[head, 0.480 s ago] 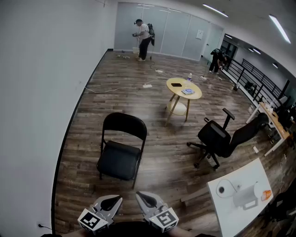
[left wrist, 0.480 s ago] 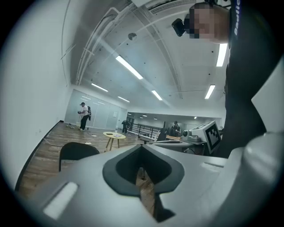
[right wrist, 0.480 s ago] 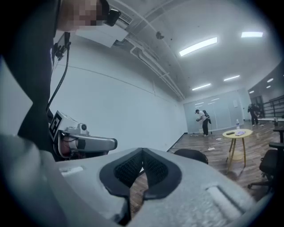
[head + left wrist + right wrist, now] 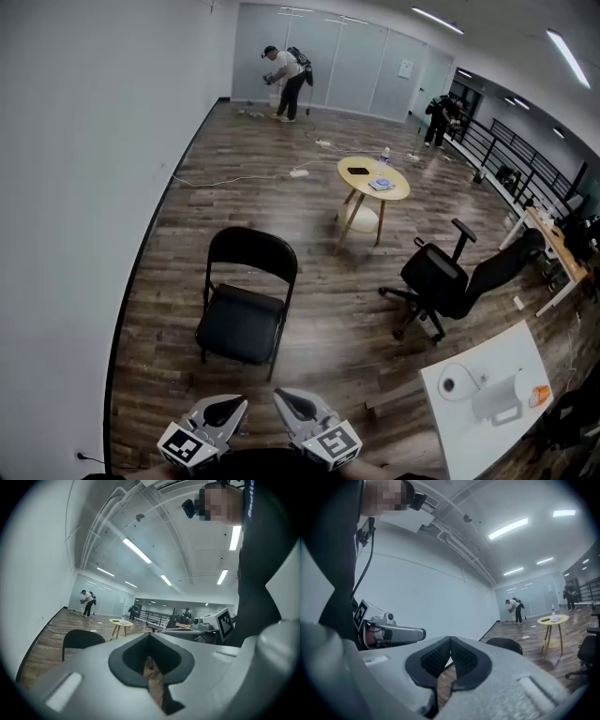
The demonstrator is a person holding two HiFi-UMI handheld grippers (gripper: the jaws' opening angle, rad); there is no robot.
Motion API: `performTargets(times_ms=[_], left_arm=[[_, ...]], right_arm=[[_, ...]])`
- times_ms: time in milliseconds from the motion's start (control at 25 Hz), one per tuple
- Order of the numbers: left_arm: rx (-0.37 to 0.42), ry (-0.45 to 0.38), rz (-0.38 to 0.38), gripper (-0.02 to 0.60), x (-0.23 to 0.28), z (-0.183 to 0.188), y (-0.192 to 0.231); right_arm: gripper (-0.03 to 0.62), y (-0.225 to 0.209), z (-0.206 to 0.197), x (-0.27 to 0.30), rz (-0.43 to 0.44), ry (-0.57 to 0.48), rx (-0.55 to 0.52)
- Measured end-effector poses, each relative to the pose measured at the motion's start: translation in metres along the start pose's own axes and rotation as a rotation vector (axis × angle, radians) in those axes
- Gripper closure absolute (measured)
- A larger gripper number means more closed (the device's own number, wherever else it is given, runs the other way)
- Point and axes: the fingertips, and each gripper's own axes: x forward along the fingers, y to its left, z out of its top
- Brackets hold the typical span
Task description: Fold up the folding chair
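Note:
A black folding chair [image 4: 246,302] stands unfolded on the wood floor, its seat toward me and its back rounded. Its backrest also shows in the left gripper view as the folding chair [image 4: 82,640] and in the right gripper view as the folding chair [image 4: 505,644]. My left gripper [image 4: 228,406] and right gripper [image 4: 291,401] sit side by side at the bottom of the head view, well short of the chair. Both are shut with nothing between the jaws. In its own view the left gripper [image 4: 149,660] points level; the right gripper [image 4: 449,657] does too.
A round yellow table [image 4: 372,178] stands beyond the chair. A black office chair [image 4: 450,281] is to the right, and a white desk [image 4: 487,427] with a paper roll is at the lower right. A white wall [image 4: 94,187] runs along the left. Two persons work far off.
The far person by the glass wall has bent forward. The chair and both grippers stay where they were.

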Motion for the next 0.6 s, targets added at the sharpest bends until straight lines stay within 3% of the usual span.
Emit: performTargets(times_ms=[600], left_arm=[[0.001,0.013,0.026,0.584,0.016,0.003,-0.009]], right_arm=[[0.597,-0.015,-0.001,-0.010,0.016,-0.006,0.011]])
